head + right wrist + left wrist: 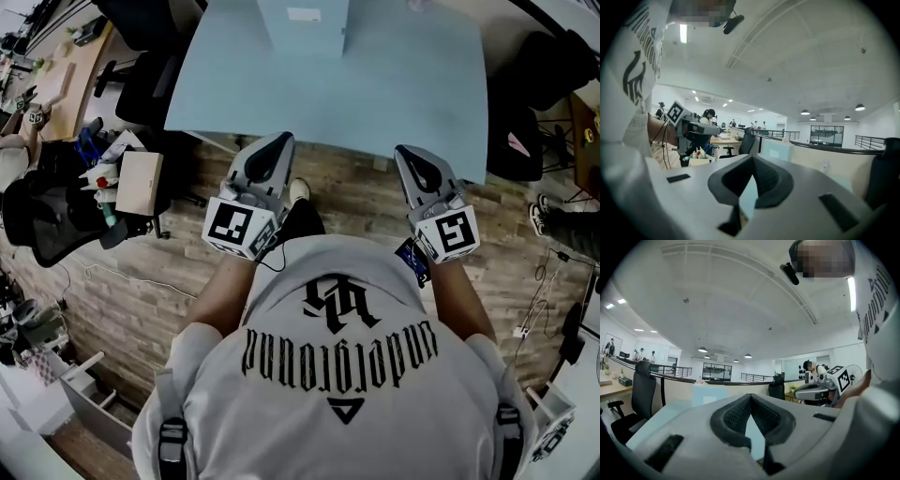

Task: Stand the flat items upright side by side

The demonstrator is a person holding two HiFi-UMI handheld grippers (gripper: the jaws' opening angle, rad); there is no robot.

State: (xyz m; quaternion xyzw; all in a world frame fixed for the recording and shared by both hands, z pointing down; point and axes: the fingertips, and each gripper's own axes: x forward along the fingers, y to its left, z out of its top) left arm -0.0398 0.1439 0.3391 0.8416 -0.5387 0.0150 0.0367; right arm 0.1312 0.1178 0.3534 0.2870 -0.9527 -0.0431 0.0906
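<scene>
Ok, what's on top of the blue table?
Only a pale blue box with a white label, at the far edge of the table. Whatever lies behind the box is hidden.

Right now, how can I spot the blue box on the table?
Find the big pale blue table in front of the person. Look at its far edge, near the middle. The blue box stands upright there, the same colour as the table but marked with a small white label.
</scene>
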